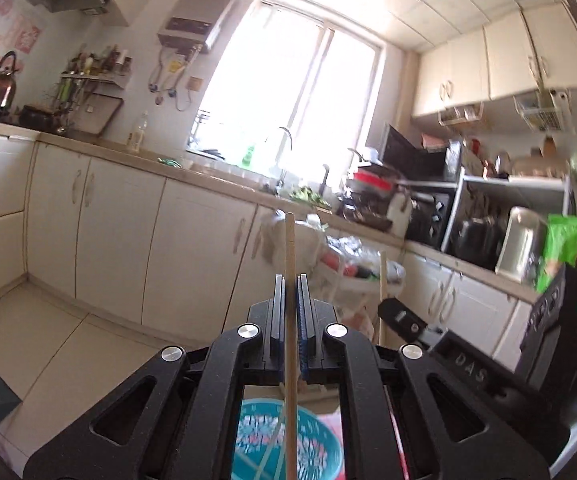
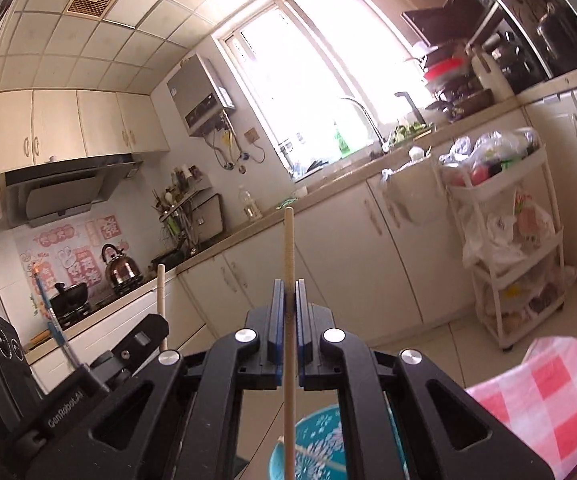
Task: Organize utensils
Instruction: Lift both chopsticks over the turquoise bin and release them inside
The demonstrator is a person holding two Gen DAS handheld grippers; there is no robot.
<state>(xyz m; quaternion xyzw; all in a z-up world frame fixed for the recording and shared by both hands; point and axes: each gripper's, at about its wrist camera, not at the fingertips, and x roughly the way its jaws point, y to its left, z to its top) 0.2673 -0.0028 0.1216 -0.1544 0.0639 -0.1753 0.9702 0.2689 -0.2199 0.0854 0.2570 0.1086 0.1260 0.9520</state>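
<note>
My left gripper [image 1: 290, 280] is shut on a wooden chopstick [image 1: 289, 248] that stands upright between its blue pads and runs down past them. My right gripper [image 2: 288, 285] is shut on a second wooden chopstick [image 2: 288, 240], also upright. Each gripper shows in the other's view, holding its stick: the right one [image 1: 402, 316] with its chopstick [image 1: 382, 272], the left one [image 2: 140, 336] with its chopstick [image 2: 161, 292]. Below both grippers sits a teal flower-patterned container [image 1: 320, 440], also in the right wrist view [image 2: 320, 432], with more chopsticks [image 1: 268, 456] lying in it.
A red-and-white checked cloth [image 2: 548, 404] covers the surface beside the container. Kitchen counters with cream cabinets [image 1: 192, 248] run along the walls under a bright window [image 1: 288, 92]. A white trolley [image 2: 504, 248] full of bags stands on the tiled floor.
</note>
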